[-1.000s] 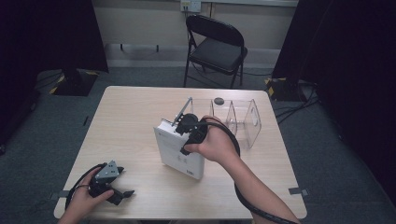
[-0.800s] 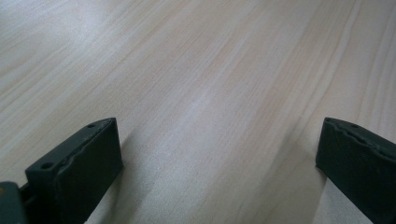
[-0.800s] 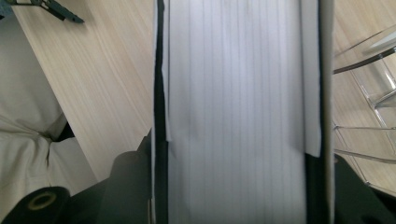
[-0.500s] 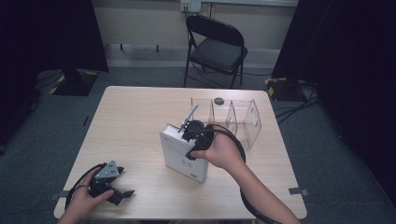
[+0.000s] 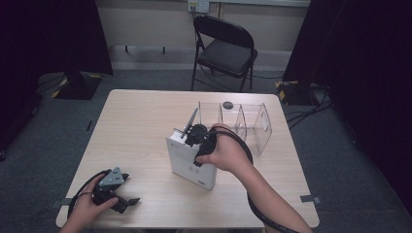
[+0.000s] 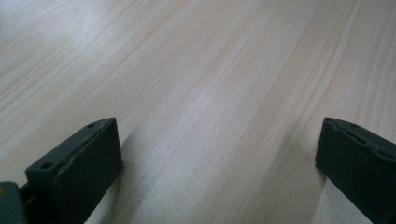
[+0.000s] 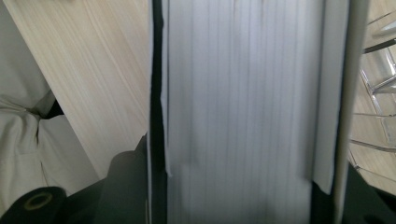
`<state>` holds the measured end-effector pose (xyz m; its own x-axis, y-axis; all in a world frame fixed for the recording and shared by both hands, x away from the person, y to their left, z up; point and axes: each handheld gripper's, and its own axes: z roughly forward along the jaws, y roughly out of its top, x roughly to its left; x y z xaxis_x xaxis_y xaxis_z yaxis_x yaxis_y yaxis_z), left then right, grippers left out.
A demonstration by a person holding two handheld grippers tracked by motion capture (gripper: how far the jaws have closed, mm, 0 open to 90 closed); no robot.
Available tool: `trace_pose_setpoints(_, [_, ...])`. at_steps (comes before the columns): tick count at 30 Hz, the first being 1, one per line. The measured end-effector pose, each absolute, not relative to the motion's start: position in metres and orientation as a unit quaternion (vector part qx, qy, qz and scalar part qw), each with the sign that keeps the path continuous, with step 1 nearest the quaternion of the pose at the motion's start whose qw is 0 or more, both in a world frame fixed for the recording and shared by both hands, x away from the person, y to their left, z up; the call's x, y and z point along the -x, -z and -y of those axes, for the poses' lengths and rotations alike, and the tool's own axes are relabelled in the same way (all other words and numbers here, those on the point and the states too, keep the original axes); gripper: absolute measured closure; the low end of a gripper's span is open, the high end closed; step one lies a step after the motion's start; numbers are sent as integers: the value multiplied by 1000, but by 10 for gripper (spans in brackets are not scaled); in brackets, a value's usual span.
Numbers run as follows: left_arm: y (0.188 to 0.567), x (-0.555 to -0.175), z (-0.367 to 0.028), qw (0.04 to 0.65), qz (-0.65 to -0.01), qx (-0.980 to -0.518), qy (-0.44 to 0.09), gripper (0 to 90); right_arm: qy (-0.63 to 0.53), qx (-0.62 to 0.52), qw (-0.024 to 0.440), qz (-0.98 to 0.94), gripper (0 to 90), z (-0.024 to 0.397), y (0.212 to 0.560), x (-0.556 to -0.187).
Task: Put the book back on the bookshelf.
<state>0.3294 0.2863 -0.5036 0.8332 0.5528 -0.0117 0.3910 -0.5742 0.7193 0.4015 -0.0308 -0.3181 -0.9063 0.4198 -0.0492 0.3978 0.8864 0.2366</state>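
High view: rack [image 5: 252, 124] behind book [image 5: 187, 162].

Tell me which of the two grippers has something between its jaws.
The right gripper: its jaws clamp the thick white book. The left gripper stands open over bare wooden table.

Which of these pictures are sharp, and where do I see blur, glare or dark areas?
High view: sharp, evenly lit table, dark room sides, faint glints on the clear rack. Left gripper view: soft glare on the wood, fingers slightly blurred. Right gripper view: the book is very close and blurred.
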Motion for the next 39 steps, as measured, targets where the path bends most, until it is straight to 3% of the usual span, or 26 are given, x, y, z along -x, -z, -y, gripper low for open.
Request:
trace_pose_setpoints(16, [503,-329,-286,376,-270,-880,-106,0,-113,-227,49,-966,526,44,314,-398])
trace_pose_setpoints(39, [503,-329,-286,376,-270,-880,-107,0,-126,-302,47,-944,526,114,287,-389])
